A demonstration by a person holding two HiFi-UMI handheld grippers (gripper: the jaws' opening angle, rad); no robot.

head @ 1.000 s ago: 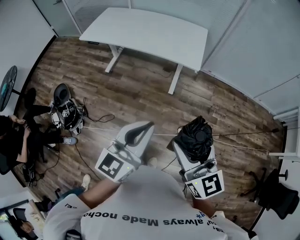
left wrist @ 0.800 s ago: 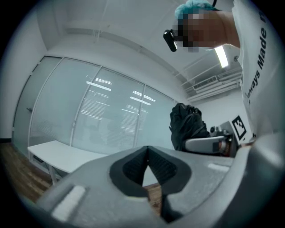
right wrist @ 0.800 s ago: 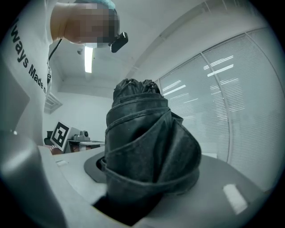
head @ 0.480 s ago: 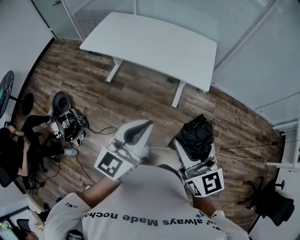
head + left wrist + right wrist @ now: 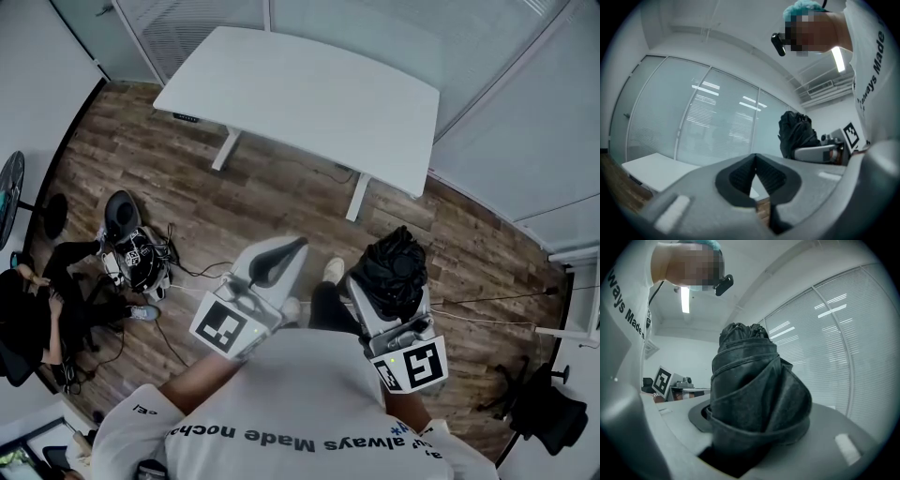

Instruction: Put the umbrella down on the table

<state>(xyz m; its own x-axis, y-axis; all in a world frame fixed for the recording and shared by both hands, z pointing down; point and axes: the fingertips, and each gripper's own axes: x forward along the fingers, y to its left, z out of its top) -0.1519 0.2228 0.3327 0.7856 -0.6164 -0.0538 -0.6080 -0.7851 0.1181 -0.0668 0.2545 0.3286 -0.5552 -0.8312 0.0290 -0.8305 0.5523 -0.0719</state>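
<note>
Our right tongs grip the folded black umbrella; our left tongs are closed on nothing. Only the head view shows the whole worktop.

Head camera is looking steeply down from over the person's shoulders, taking in the left claw, the right claw, the floor and the tabletop ahead. Each claw camera is riding close behind its own jaws, facing level toward the glass wall. The left claw view is sharing the tabletop with the head view, and each claw view is catching the other claw's marker cube.
</note>
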